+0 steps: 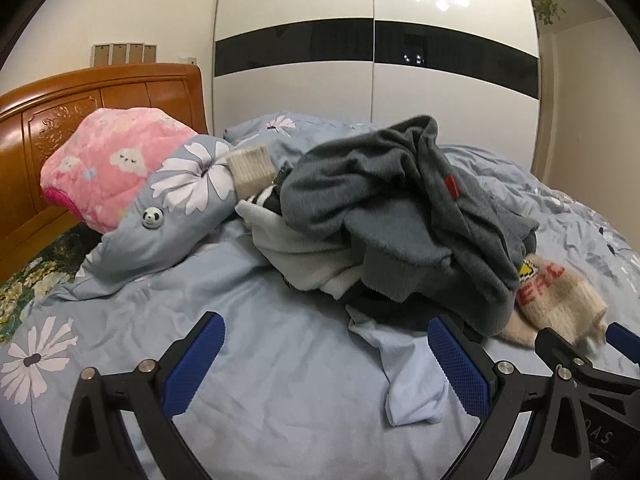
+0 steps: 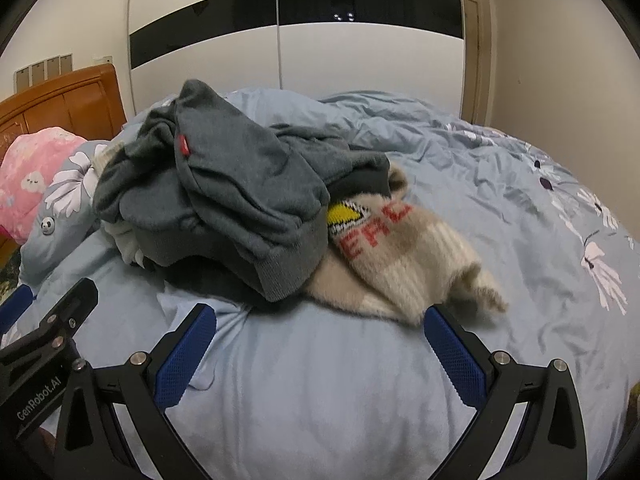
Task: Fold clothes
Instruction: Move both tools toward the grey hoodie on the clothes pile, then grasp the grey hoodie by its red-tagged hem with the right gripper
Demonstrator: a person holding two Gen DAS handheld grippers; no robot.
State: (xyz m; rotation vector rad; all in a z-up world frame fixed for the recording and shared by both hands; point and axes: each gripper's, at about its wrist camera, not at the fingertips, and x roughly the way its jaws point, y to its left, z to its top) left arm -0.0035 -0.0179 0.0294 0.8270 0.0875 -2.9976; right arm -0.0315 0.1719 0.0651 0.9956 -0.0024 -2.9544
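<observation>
We found the clothes heaped unfolded at mid-bed on the pale blue duvet (image 2: 320, 392): a grey sweatshirt (image 2: 240, 184) draped over a cream knitted sweater (image 2: 404, 256) with red lettering. Both looked soft and limp, best pinched at a ribbed hem. The left gripper (image 1: 320, 356) and right gripper (image 2: 320, 348) stood wide, holding nothing; no container showed.

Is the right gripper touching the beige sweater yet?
Apart. In the right wrist view the right gripper is open over bare blue duvet, and the beige sweater ends just ahead of its fingertips, with a strip of duvet showing between them.
</observation>
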